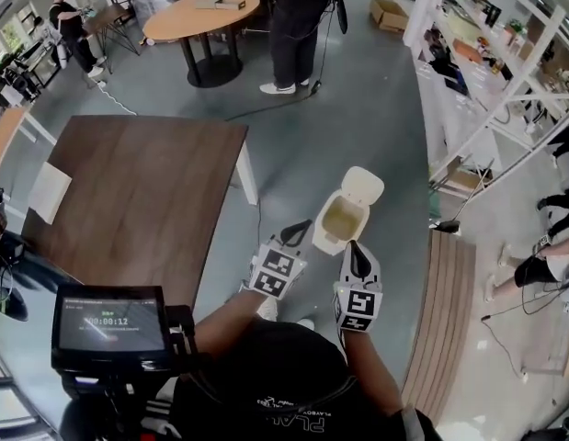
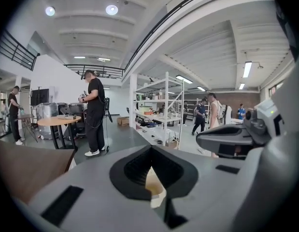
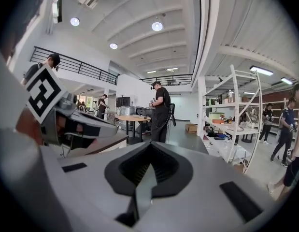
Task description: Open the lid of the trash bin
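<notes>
The table (image 1: 128,191) fills the floor at 10 o'clock from the person and has no part in the task, so I judge that the person stands off its corner simply to face the bin. The bin (image 1: 324,239) sits on the floor at about 1 o'clock from the person, close in front of the feet and well apart from the table, low enough that both arms must reach down and forward to it. Its lid (image 1: 363,184) stands tipped back at the bin's 1 o'clock, with the pale inside of the bin open to view. From that I judge the opening as good as done. The left gripper (image 1: 297,231) hangs at the bin's 8 o'clock, its forearm running up from 6 o'clock and angled inward so that the tip points at the near left corner. The tip is just beside the wall, though I cannot tell whether it touches. The right gripper (image 1: 357,252) sits at the bin's 6 o'clock with its forearm nearly straight ahead and its tip at the near rim. Each gripper view shows the black pads meeting at the tips with nothing held between them, so both pairs of jaws are closed and empty. A sliver of the cream bin shows through the gap below the left pads.
</notes>
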`<act>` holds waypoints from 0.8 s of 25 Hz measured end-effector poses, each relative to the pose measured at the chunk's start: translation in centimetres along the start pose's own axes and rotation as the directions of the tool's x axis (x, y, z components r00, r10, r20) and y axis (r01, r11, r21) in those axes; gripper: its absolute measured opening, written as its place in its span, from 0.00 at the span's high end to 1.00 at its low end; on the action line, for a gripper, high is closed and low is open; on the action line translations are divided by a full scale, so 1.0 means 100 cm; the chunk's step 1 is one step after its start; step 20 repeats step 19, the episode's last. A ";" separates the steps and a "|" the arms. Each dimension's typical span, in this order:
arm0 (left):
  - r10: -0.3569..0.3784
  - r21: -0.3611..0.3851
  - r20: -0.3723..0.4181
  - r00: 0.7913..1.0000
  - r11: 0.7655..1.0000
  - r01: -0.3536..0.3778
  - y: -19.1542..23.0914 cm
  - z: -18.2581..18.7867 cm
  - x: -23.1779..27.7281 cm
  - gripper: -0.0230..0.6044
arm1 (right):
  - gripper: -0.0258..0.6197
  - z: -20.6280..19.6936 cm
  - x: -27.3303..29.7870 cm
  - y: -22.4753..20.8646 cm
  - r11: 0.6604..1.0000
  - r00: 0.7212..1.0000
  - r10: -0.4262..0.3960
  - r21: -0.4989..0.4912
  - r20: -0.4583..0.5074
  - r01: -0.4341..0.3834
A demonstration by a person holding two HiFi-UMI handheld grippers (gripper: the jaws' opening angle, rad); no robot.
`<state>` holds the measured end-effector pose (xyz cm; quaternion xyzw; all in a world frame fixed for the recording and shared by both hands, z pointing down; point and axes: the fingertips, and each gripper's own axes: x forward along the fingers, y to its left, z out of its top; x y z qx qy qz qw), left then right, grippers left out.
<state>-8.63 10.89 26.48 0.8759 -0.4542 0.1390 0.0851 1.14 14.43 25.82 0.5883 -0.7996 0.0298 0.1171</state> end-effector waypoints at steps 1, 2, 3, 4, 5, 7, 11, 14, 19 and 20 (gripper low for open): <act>0.008 0.002 -0.004 1.000 1.000 -0.008 -0.001 -0.001 -0.002 0.96 | 0.96 -0.001 -0.002 -0.001 1.000 1.000 -0.001 0.004 0.004 0.001; 0.015 0.003 -0.008 1.000 1.000 -0.015 -0.003 -0.003 -0.004 0.96 | 0.96 -0.001 -0.004 -0.003 1.000 1.000 -0.002 0.007 0.007 0.002; 0.019 0.005 -0.015 1.000 1.000 -0.019 -0.004 -0.004 -0.005 0.96 | 0.96 -0.001 -0.005 -0.005 1.000 1.000 -0.003 0.010 0.009 0.003; 0.021 0.009 -0.021 1.000 1.000 -0.021 -0.006 -0.004 -0.006 0.96 | 0.96 -0.001 -0.006 -0.007 1.000 1.000 -0.004 0.012 0.009 0.004; 0.021 0.012 -0.027 0.999 1.000 -0.021 -0.009 -0.004 -0.006 0.96 | 0.96 -0.001 -0.007 -0.009 1.000 1.000 -0.005 0.014 0.008 0.005; 0.019 0.018 -0.030 0.999 1.000 -0.019 -0.015 -0.002 -0.006 0.96 | 0.96 0.000 -0.008 -0.013 1.000 1.000 -0.005 0.015 0.008 0.005; 0.013 0.011 -0.022 1.000 1.000 -0.012 -0.024 0.002 -0.003 0.96 | 0.96 0.000 -0.009 -0.016 1.000 1.000 0.006 0.016 0.004 -0.006; -0.001 -0.030 -0.032 1.000 1.000 0.000 -0.028 0.000 -0.007 0.96 | 0.96 -0.003 -0.011 -0.010 1.000 1.000 0.021 0.013 -0.010 -0.021; -0.013 -0.033 -0.040 0.999 0.999 0.011 -0.026 -0.002 -0.009 0.96 | 0.96 0.000 -0.009 -0.005 1.000 1.000 0.011 0.011 -0.016 -0.011; -0.013 -0.033 -0.040 0.999 0.999 0.011 -0.026 -0.002 -0.009 0.96 | 0.96 0.000 -0.009 -0.005 1.000 1.000 0.011 0.011 -0.016 -0.011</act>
